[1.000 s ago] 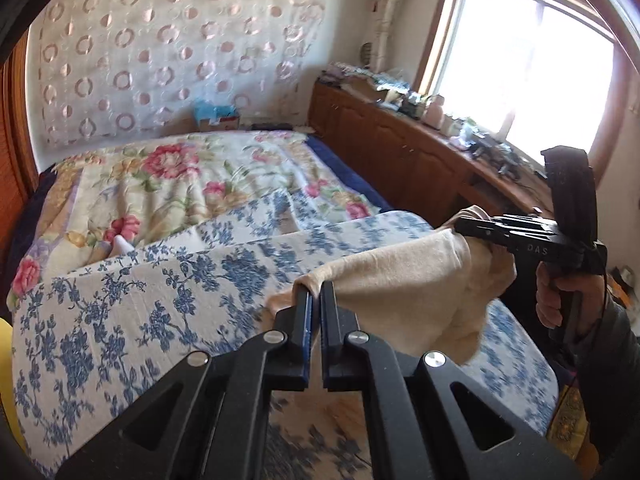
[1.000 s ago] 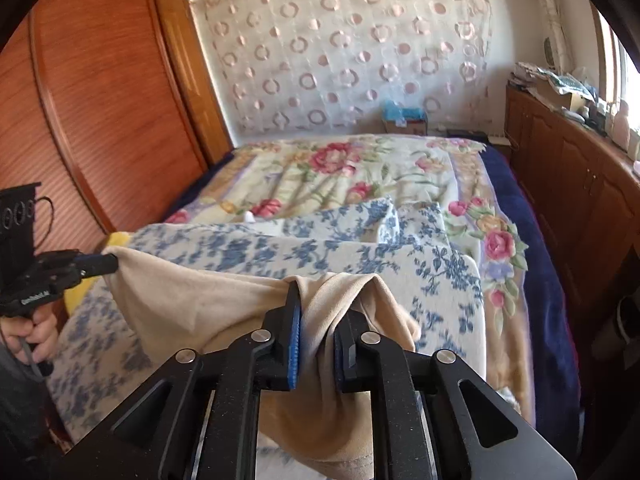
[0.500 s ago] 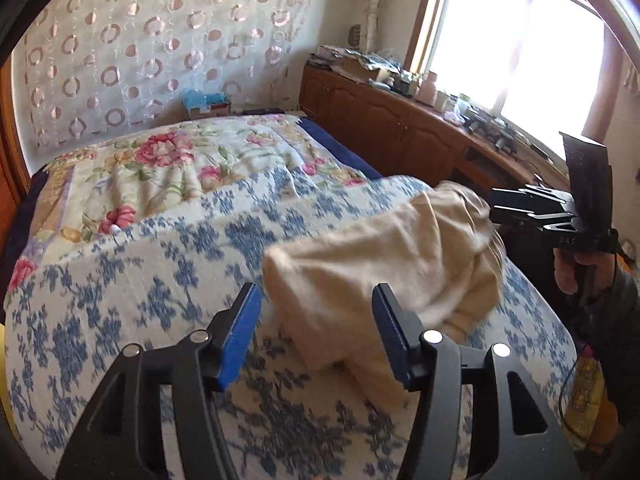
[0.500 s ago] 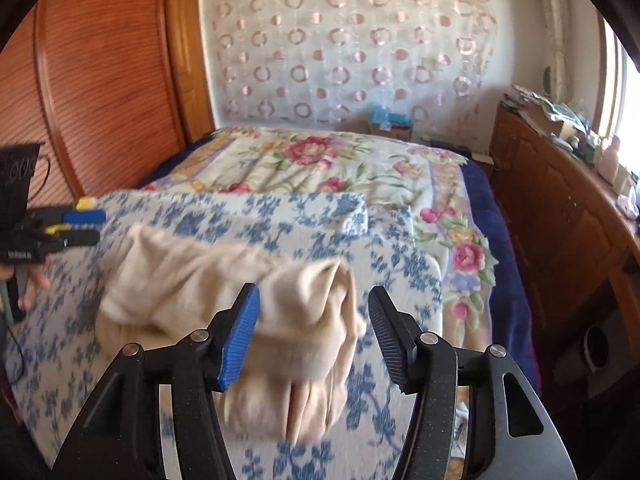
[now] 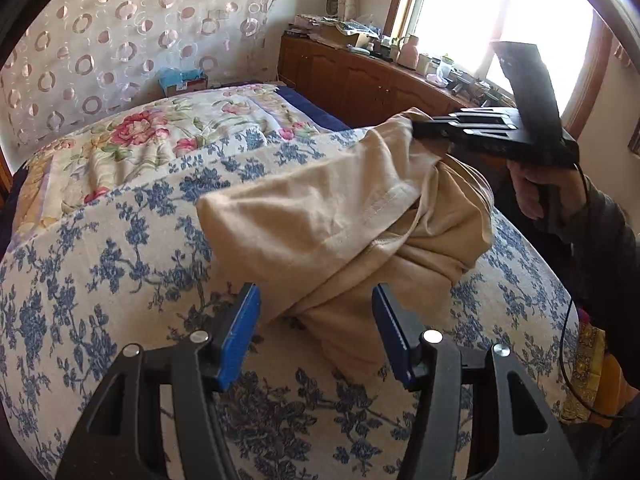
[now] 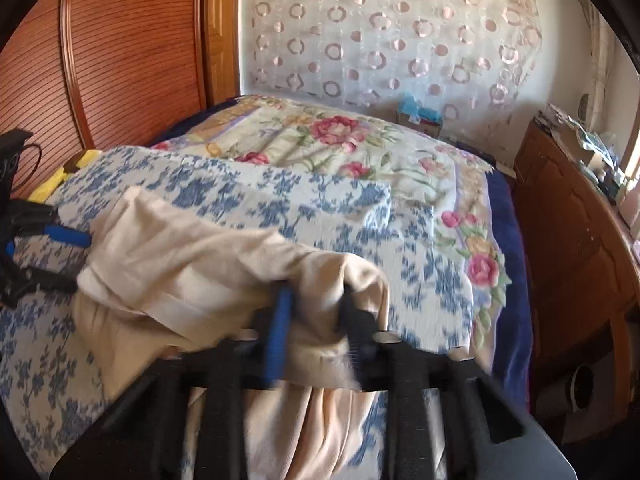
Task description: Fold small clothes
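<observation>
A beige garment [image 5: 320, 216] lies bunched on the blue-flowered bedspread [image 5: 120, 264]. My left gripper [image 5: 316, 336] is open, and the garment's near edge sits between its blue pads [image 5: 240, 332] without touching them. In the left wrist view my right gripper [image 5: 414, 128], held by a person's hand [image 5: 536, 192], pinches the garment's far upper corner and lifts it. In the blurred right wrist view the right gripper [image 6: 316, 320] has its jaws closing, with a fold of the garment [image 6: 180, 256] between them. The left gripper [image 6: 82, 261] shows open at the left edge.
A quilt with pink roses [image 5: 160, 136] covers the far half of the bed. A wooden cabinet [image 5: 360, 80] cluttered with bottles runs under the window on the right. A wooden wardrobe [image 6: 100, 60] stands left of the bed. A patterned curtain [image 6: 380, 40] hangs behind.
A second ago both grippers held the garment stretched in the air. They let go and it dropped onto the bed. The right gripper has since closed on a fold again; both have sunk.
</observation>
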Available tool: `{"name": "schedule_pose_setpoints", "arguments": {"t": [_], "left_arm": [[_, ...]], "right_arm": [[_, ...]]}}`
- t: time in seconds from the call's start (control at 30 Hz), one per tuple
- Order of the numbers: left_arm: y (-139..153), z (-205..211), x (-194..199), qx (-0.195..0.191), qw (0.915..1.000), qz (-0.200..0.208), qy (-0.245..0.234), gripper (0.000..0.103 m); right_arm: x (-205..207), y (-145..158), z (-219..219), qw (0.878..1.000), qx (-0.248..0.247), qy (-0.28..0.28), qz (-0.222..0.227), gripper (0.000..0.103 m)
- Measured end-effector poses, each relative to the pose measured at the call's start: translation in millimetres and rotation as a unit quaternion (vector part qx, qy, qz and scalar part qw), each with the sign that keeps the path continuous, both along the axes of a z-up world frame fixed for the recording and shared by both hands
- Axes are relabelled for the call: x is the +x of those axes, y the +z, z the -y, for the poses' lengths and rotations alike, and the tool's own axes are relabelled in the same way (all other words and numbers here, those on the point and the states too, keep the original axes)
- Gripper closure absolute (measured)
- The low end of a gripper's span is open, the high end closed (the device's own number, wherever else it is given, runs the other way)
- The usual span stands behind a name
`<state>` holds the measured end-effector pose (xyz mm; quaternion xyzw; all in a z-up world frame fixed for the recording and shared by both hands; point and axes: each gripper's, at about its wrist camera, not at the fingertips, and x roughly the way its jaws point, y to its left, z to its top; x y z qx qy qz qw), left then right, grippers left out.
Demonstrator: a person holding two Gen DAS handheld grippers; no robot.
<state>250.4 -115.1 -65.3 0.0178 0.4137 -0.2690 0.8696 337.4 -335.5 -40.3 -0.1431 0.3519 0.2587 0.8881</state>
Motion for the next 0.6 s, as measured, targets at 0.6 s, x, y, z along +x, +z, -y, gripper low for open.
{"name": "schedule_pose_setpoints", "arguments": {"t": [0.6], "left_arm": [[15, -51, 90, 0.058, 0.9832, 0.075, 0.156, 0.046]], "right_arm": [[35, 22, 40, 0.994, 0.057, -0.092, -0.005, 0.062]]}}
